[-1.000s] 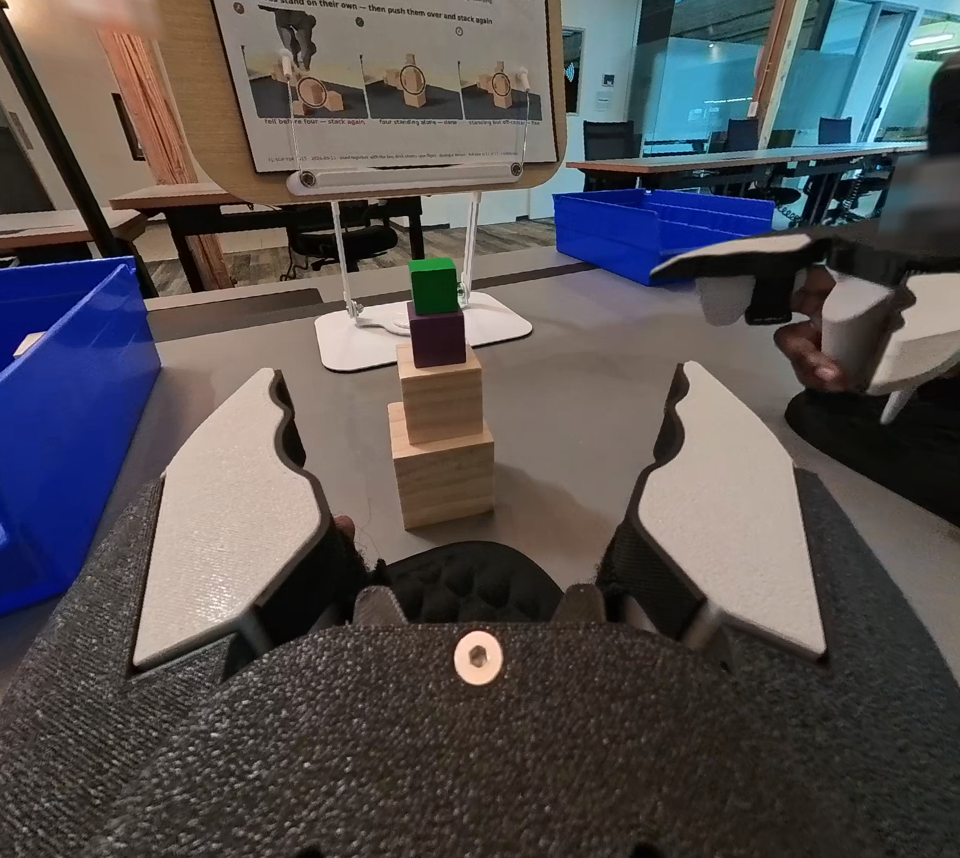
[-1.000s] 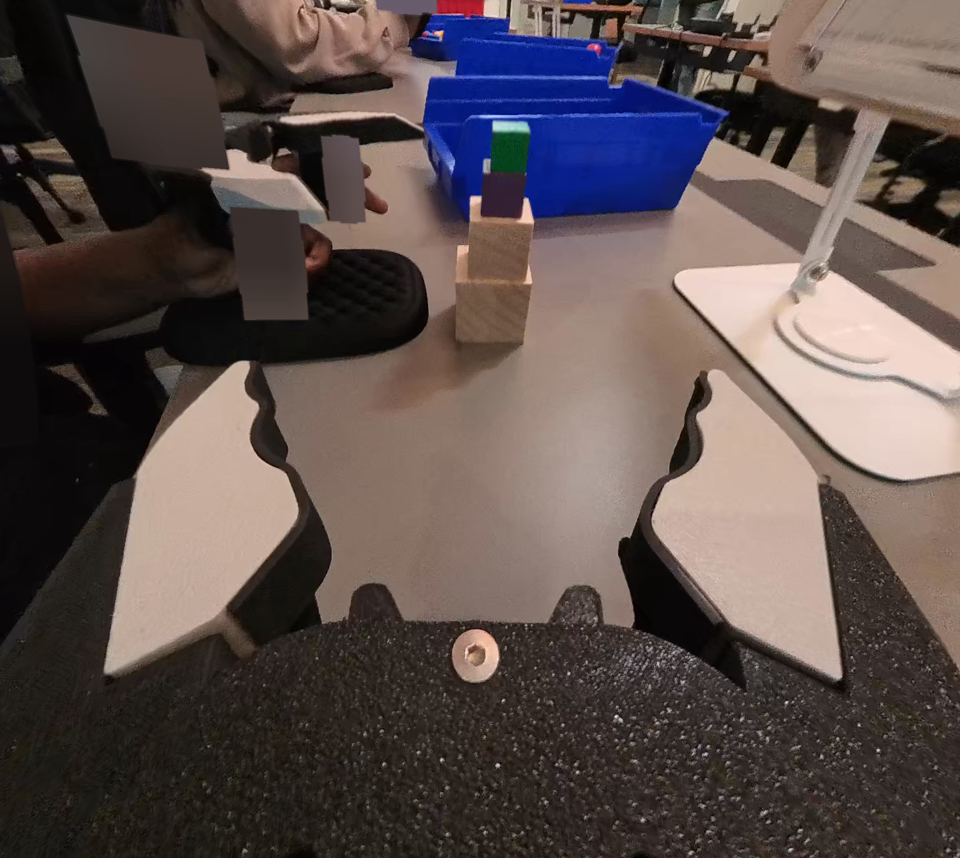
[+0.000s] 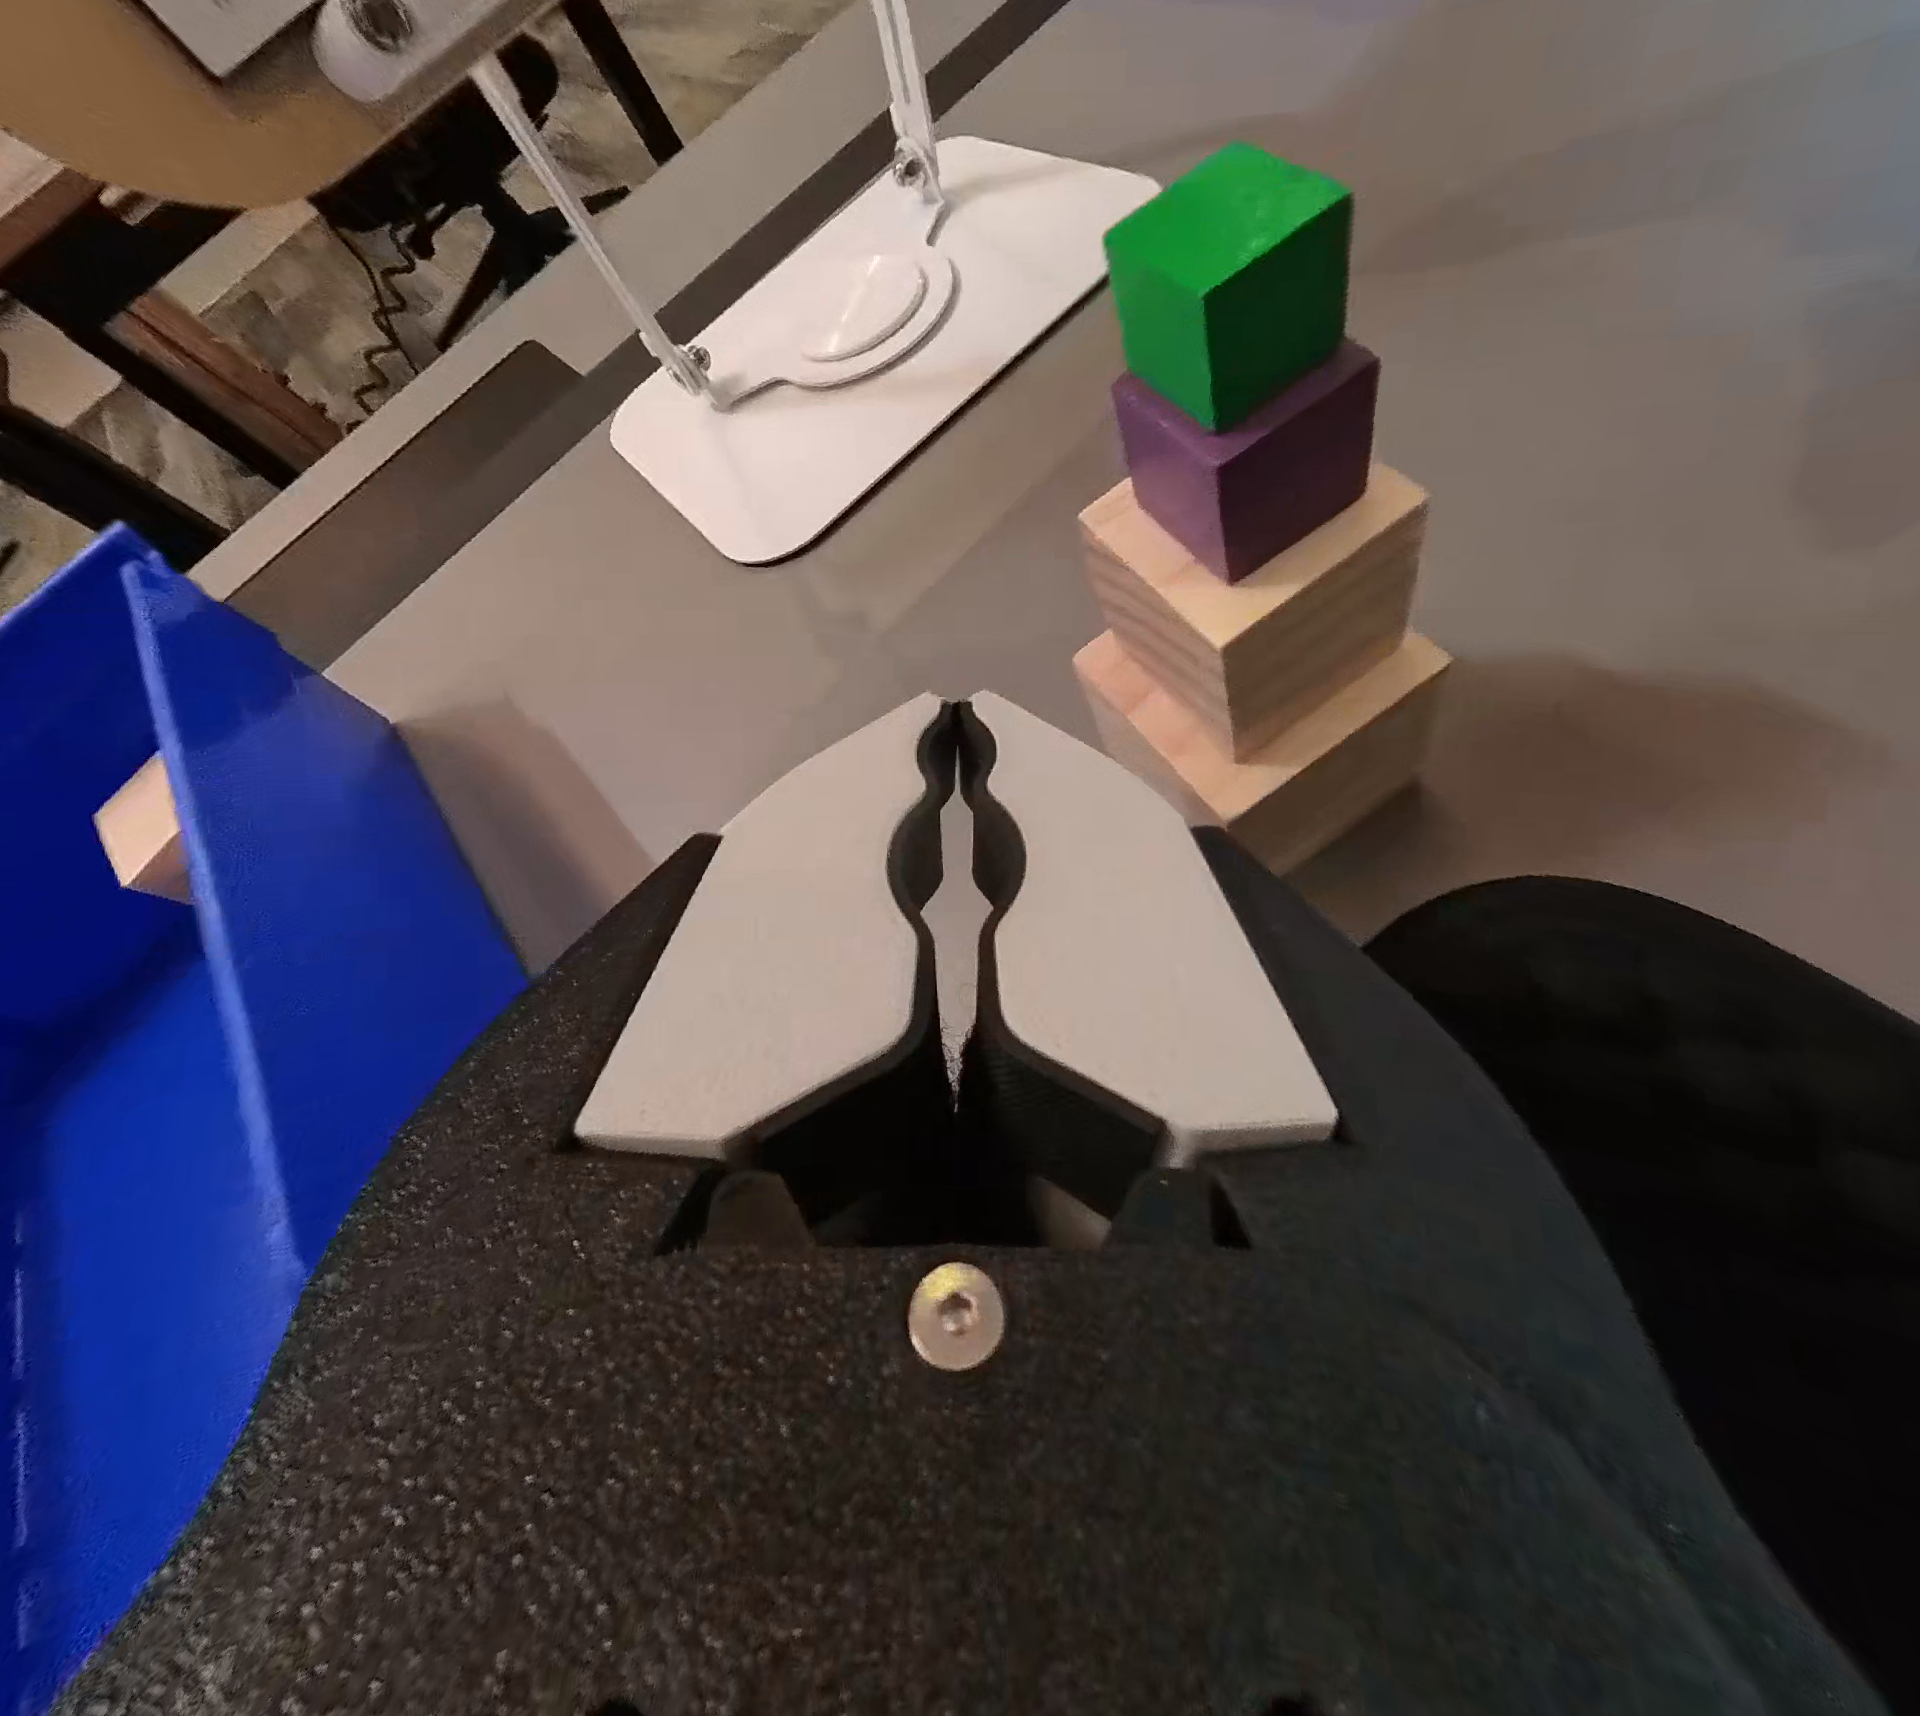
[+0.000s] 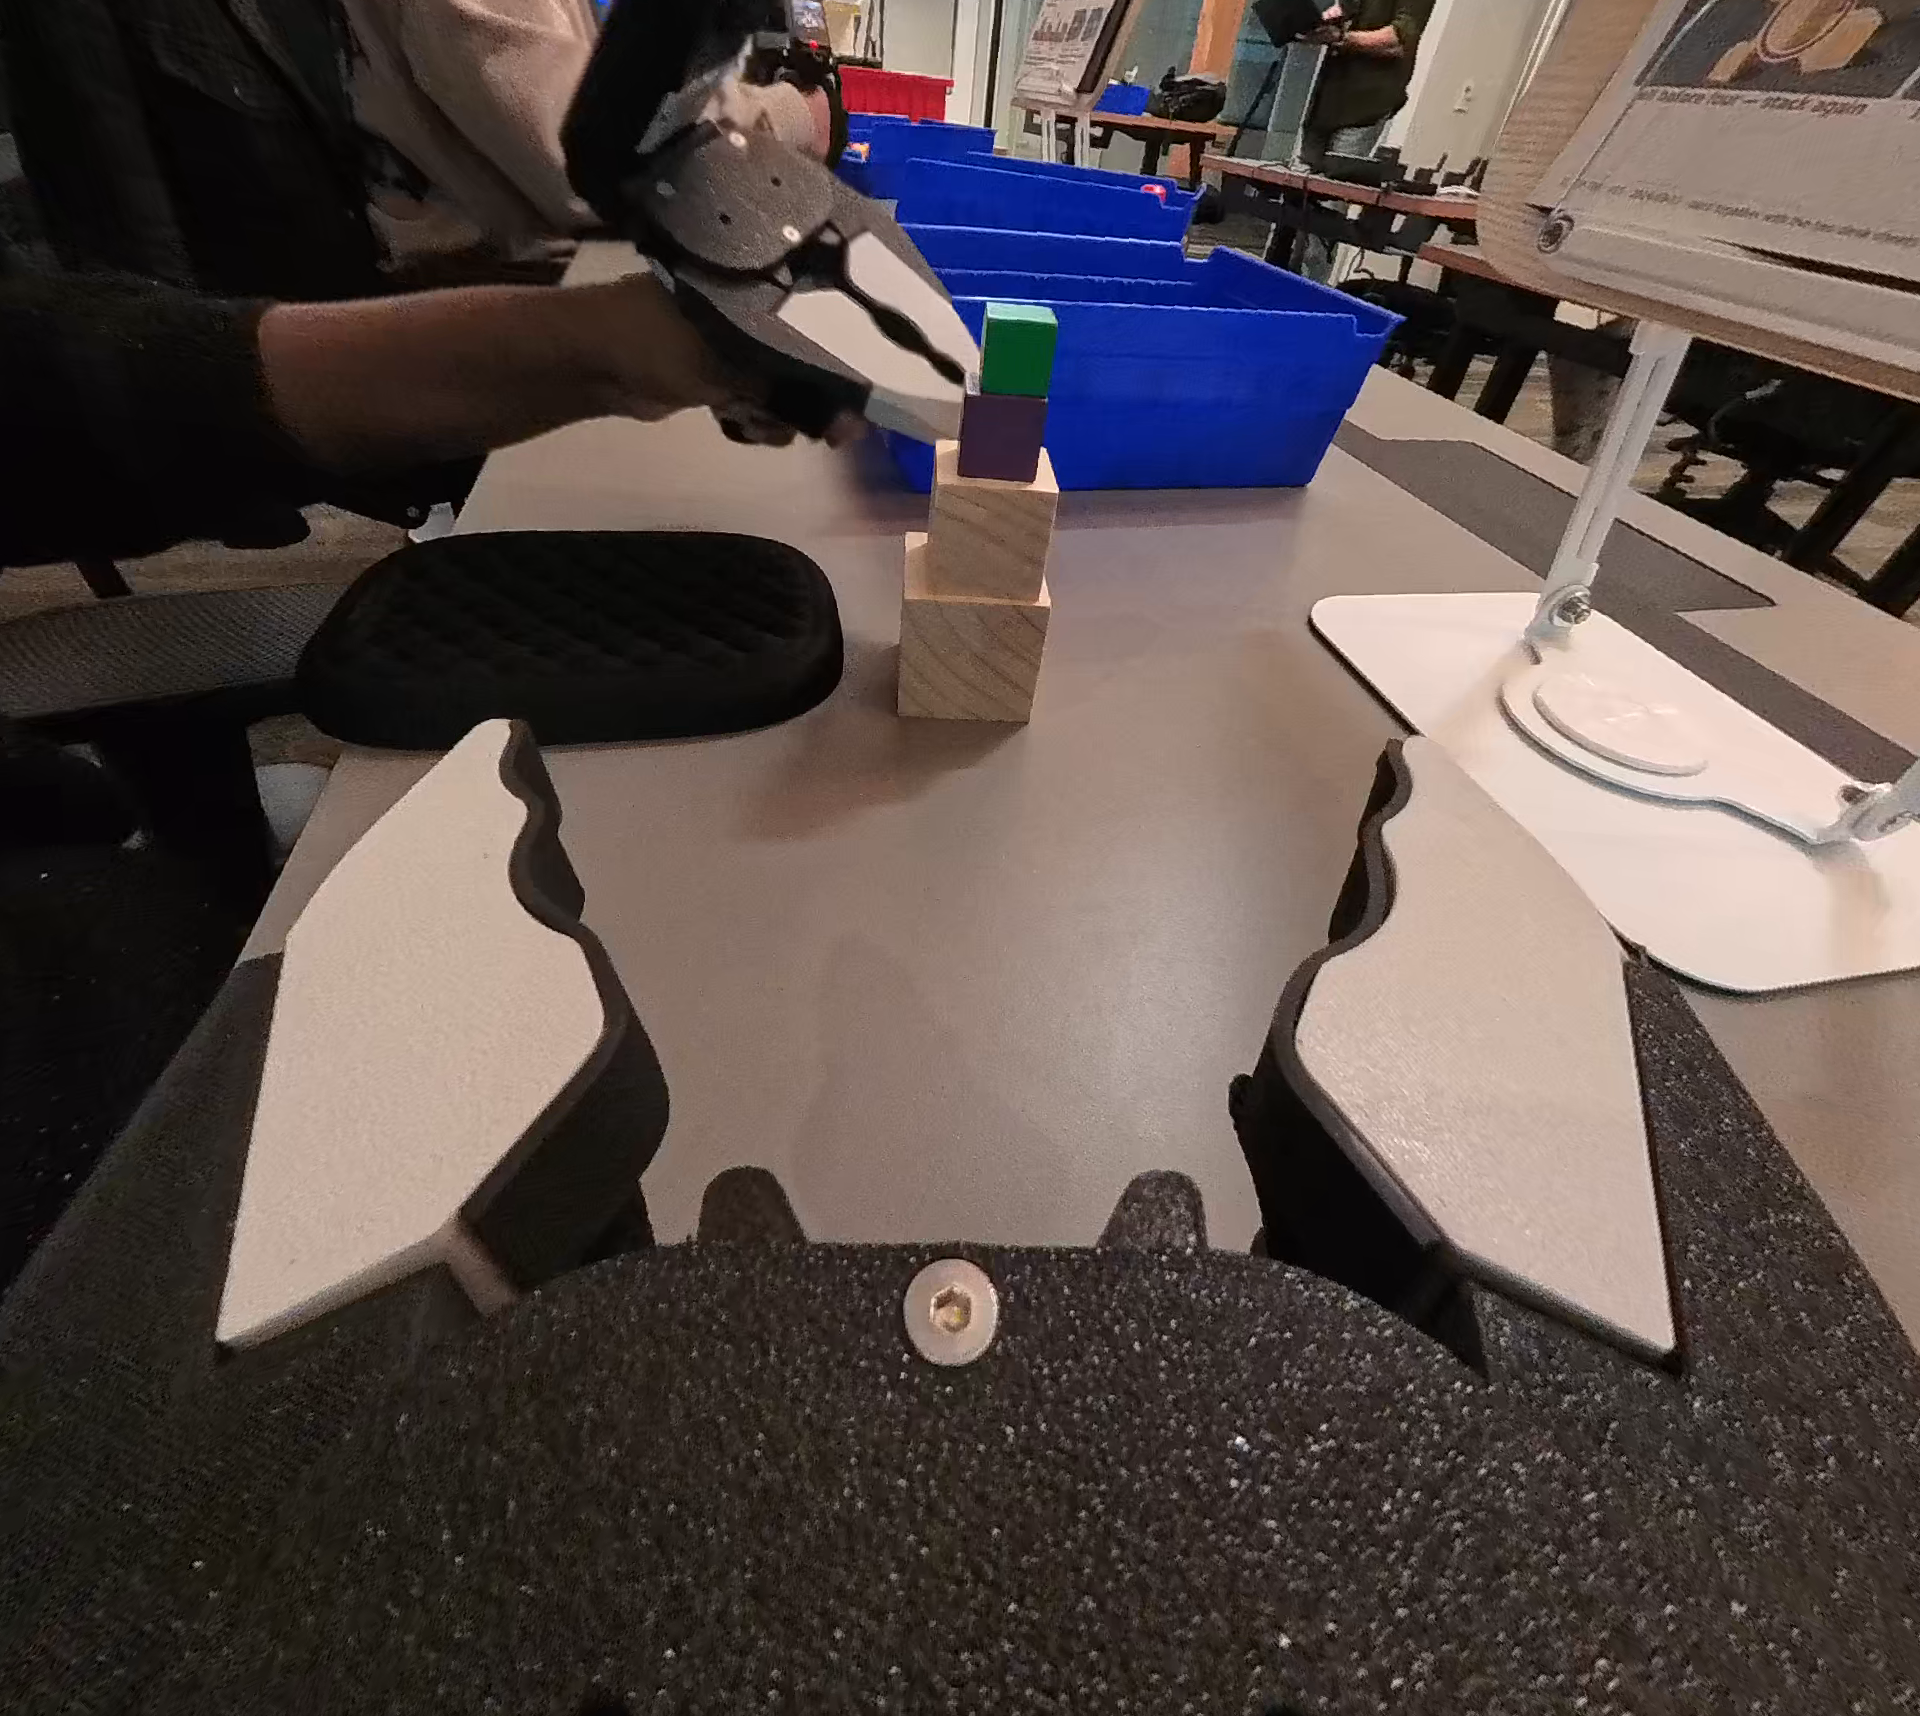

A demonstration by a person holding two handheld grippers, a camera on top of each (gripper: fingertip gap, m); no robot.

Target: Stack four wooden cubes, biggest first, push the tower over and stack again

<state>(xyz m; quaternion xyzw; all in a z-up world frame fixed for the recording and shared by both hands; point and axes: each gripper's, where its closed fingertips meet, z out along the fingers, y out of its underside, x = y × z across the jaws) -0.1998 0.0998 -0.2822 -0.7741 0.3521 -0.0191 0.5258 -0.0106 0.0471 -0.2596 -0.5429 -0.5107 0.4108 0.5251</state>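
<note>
A grey table (image 4: 1195,523) is seen, with a blue bin (image 4: 1195,378) at its far side and a white stand base (image 4: 1558,731) at the right. A four-cube tower (image 4: 982,544) is stood mid-table: two wooden, purple (image 4: 1000,435), green (image 4: 1018,350). The left gripper (image 3: 956,710) is closed on nothing, its tips beside the tower's top cubes. The right gripper (image 4: 956,835) is held wide open, near, well apart from the tower.

Blue bins (image 4: 1143,378), white stand (image 3: 883,347), black pad (image 4: 571,627).
</note>
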